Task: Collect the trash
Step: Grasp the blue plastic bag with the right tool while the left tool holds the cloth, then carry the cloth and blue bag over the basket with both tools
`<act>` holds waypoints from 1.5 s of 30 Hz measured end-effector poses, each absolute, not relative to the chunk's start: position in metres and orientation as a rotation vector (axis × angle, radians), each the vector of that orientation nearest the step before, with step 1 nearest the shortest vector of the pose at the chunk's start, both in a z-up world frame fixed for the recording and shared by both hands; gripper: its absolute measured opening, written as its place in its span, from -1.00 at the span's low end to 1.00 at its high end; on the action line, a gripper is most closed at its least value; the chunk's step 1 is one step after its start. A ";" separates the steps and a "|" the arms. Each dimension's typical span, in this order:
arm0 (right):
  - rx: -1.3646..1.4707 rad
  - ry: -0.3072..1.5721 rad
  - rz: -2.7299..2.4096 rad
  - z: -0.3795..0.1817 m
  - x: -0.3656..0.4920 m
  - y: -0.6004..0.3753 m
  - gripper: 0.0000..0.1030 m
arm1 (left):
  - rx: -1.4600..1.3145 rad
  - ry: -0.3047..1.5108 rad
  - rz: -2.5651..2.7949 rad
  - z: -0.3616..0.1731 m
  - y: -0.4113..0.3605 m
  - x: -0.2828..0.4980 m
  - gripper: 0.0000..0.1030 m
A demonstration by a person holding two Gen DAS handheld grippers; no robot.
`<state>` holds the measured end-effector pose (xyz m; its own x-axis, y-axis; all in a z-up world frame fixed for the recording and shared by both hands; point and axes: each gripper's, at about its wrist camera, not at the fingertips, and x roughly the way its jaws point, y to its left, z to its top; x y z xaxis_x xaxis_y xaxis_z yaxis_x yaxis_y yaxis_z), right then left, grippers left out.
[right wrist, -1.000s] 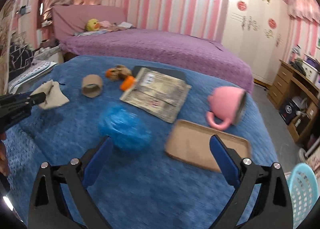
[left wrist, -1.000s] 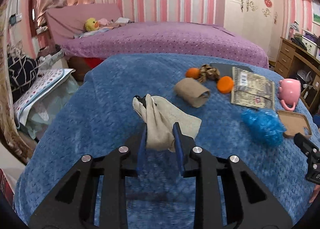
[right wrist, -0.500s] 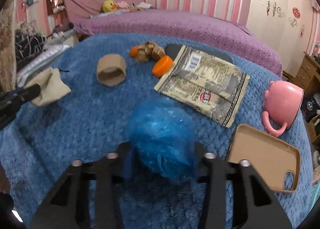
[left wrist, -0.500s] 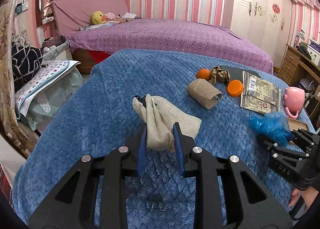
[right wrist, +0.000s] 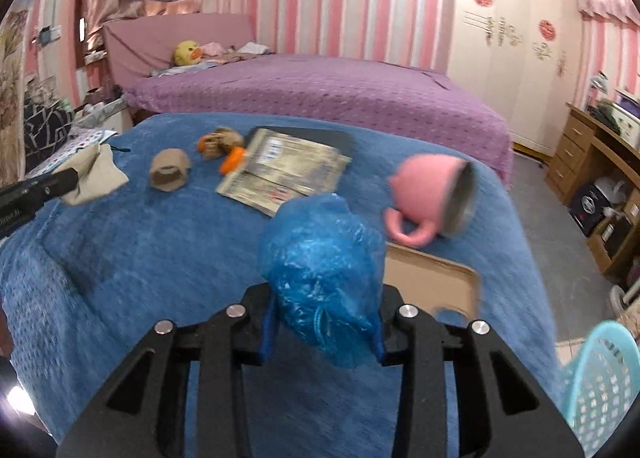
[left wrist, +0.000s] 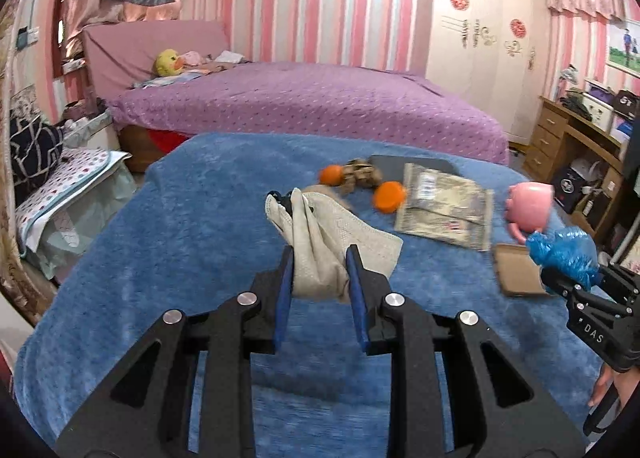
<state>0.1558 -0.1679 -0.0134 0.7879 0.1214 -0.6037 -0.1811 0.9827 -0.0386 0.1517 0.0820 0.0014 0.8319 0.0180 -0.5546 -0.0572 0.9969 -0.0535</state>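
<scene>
Partly hidden behind the beige mask [left wrist: 320, 246], the cardboard roll [right wrist: 169, 170] shows whole only from the right. Left claw [left wrist: 319, 258] pinches the mask above the blue blanket [left wrist: 168, 242]; right claw [right wrist: 324, 332] clamps the blue bag [right wrist: 320, 266].

1. the cardboard roll [left wrist: 320, 189] is almost wholly hidden behind the beige face mask [left wrist: 320, 242] in the left wrist view.
2. the blue plastic bag [right wrist: 324, 278] covers the right gripper's [right wrist: 323, 332] fingertips.
3. the light blue basket [right wrist: 600, 386] is cut off by the frame edge.
4. print on the flat wrapper [right wrist: 280, 174] is too blurred to read.
5. the brown tray [right wrist: 432, 282] is partly hidden behind the bag.
</scene>
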 end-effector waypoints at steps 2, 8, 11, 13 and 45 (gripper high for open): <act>-0.087 0.644 0.128 -0.013 0.146 -0.192 -0.31 | -0.063 0.585 0.019 0.003 0.067 0.151 -0.52; -0.082 0.639 0.039 -0.014 0.130 -0.244 -0.30 | -0.033 0.583 -0.043 0.006 0.021 0.149 -0.52; -0.060 0.634 0.009 -0.018 0.126 -0.265 -0.30 | -0.020 0.584 -0.058 0.005 0.004 0.147 -0.52; -0.042 0.634 -0.001 -0.021 0.125 -0.277 -0.30 | -0.013 0.588 -0.066 0.003 -0.006 0.146 -0.52; -0.017 0.632 -0.232 -0.021 0.070 -0.431 -0.30 | 0.108 0.566 -0.168 -0.019 -0.126 0.112 -0.52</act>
